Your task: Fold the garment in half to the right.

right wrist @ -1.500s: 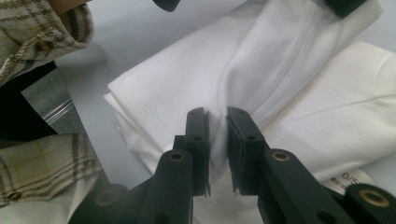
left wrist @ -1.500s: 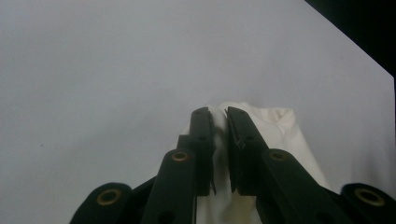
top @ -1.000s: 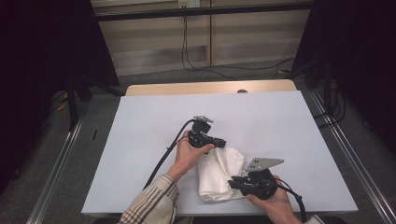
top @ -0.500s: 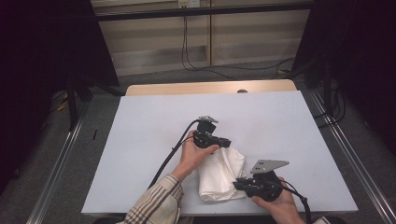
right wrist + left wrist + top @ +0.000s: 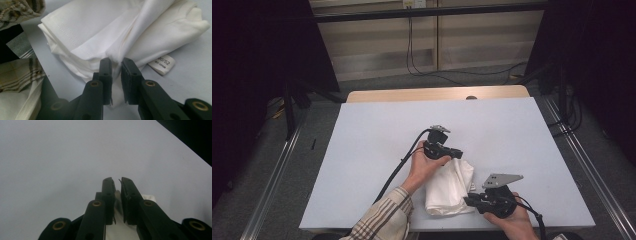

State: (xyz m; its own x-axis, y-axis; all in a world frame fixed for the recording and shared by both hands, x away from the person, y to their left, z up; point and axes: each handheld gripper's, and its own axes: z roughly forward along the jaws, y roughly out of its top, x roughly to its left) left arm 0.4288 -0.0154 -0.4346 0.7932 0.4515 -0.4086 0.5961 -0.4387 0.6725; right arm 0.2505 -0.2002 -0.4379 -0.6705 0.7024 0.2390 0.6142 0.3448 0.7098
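A folded white garment lies near the front edge of the white table. My left gripper points right at the garment's far end. In the left gripper view its jaws stand almost together with white cloth pinched between them. My right gripper points left at the garment's near right side. In the right gripper view it is shut on a raised fold of the white garment. A small size label sticks out at the right.
A plaid sleeve reaches in from the bottom left; it also shows in the right gripper view as the plaid sleeve. Metal rails flank the table. A wooden strip borders its far edge, with cables hanging beyond.
Both grippers have shifted slightly to the right, each still holding the garment. The garment is bunched a little narrower between them.
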